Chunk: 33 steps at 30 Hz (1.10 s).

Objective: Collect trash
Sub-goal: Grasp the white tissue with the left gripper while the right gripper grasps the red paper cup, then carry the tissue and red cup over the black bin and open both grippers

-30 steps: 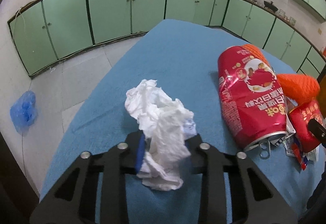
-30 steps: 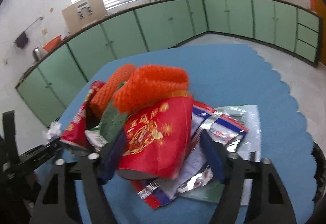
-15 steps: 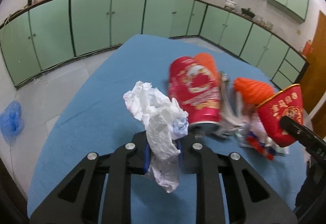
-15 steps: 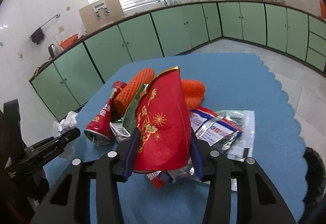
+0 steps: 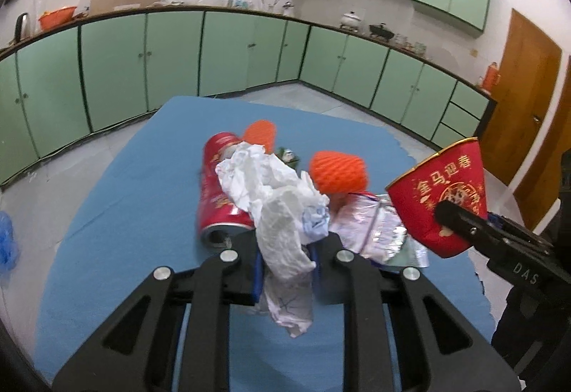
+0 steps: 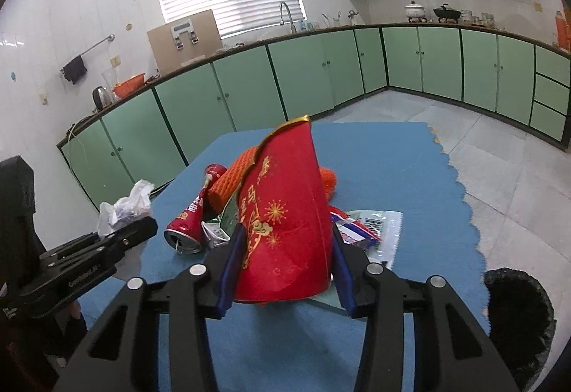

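- Left gripper: jaws have just been closing and are clamped on a crumpled white tissue. The wad stands up between the blue pads and hangs out below them, clear of the table.
- Right gripper: jaws have just been closing and grip a red paper cup with gold print and a gold rim. The cup is squeezed flat-sided between the pads, its rim pointing up and away.
- In the left wrist view the red paper cup is at right, raised above the blue table cover, with the right gripper's finger across its lower part.
- Remaining trash lies in a cluster near the middle of the cover: a dented red can on its side with its open end toward the near-left, orange foam netting behind and to the right of it, and flattened plastic wrappers to the right.
- A black-lined bin stands on the floor off the cover's near-right edge.
- Green cabinets line the far walls.
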### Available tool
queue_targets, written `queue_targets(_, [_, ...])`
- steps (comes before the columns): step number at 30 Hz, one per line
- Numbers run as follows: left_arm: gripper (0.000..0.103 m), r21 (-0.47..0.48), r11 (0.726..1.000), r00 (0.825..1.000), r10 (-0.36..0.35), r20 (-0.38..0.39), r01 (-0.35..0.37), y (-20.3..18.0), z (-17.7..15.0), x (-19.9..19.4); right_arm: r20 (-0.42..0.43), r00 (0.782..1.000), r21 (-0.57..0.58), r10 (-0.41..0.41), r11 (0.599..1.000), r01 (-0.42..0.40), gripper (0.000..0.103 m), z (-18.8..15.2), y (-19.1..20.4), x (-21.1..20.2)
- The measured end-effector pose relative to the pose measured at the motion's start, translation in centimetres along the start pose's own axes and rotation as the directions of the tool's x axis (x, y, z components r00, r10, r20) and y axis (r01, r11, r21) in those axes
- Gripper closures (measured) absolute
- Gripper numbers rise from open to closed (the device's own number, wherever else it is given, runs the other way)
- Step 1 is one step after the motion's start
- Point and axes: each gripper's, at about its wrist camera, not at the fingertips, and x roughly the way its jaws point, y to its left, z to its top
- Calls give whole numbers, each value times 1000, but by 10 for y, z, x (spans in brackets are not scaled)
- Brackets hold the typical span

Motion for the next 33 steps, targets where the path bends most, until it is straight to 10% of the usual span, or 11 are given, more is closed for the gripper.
queue_targets(19, [85, 146, 971, 981, -195, 13, 191, -112, 0, 7, 114, 985, 83, -128, 989, 119, 59, 2, -66, -76])
queue_targets(33, [85, 259, 888, 924, -378, -58, 379, -229, -14, 35, 150, 919, 199, -366, 921, 334, 59, -20, -157, -153])
